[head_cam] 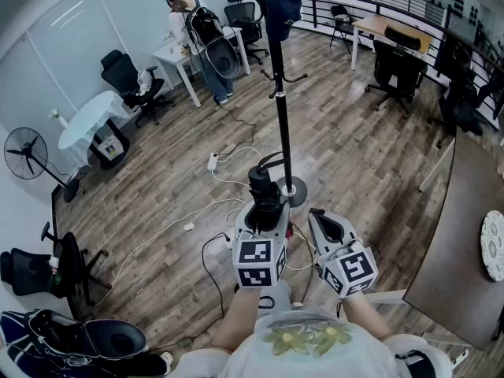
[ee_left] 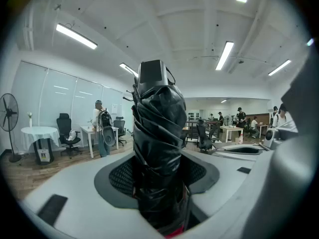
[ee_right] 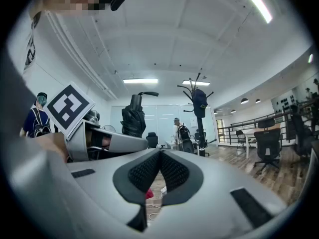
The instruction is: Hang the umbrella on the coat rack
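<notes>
- Your left gripper [head_cam: 262,209] clamped the folded black umbrella [ee_left: 158,133], which stood upright between its jaws, handle uppermost.
- Your right gripper [ee_right: 160,156] was closed on nothing, just beside the left.
- The coat rack [head_cam: 280,109] stood just past the umbrella, with a dark blue cap [head_cam: 279,2] hanging near its top.

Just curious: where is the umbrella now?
The black folded umbrella stands clamped in the left gripper, low centre in the head view, close beside the coat rack pole.
</notes>
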Available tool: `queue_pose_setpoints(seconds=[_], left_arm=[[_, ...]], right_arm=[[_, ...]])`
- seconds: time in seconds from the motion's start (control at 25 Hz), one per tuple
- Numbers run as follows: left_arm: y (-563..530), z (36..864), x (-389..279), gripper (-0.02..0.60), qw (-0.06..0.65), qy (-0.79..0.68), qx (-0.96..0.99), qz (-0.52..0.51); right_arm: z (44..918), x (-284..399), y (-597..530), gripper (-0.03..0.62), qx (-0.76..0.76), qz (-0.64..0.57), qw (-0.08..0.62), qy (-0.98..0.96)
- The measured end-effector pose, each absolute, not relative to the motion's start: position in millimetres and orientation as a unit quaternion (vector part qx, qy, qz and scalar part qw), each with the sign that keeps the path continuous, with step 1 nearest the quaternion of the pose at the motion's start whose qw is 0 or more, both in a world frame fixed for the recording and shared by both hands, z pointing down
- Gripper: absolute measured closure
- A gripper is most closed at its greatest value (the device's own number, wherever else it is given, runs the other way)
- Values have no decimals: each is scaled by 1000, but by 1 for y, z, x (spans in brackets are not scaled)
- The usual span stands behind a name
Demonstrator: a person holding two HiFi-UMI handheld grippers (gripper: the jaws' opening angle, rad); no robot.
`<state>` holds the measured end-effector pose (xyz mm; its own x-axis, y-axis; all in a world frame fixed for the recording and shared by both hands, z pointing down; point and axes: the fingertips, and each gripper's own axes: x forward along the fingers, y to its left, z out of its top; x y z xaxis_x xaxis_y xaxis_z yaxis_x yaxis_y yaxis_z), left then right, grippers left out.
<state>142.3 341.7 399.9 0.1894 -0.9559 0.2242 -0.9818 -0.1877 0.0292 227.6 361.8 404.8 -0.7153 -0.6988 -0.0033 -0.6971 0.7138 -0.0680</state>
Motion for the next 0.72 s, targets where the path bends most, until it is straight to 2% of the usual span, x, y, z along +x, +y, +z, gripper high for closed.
queue_pose_setpoints(seconds=[0.72], left_arm=[[220, 398, 84, 344, 91, -623, 775, 63]], right_arm=[[411, 163, 248, 589, -371, -27, 2, 928]])
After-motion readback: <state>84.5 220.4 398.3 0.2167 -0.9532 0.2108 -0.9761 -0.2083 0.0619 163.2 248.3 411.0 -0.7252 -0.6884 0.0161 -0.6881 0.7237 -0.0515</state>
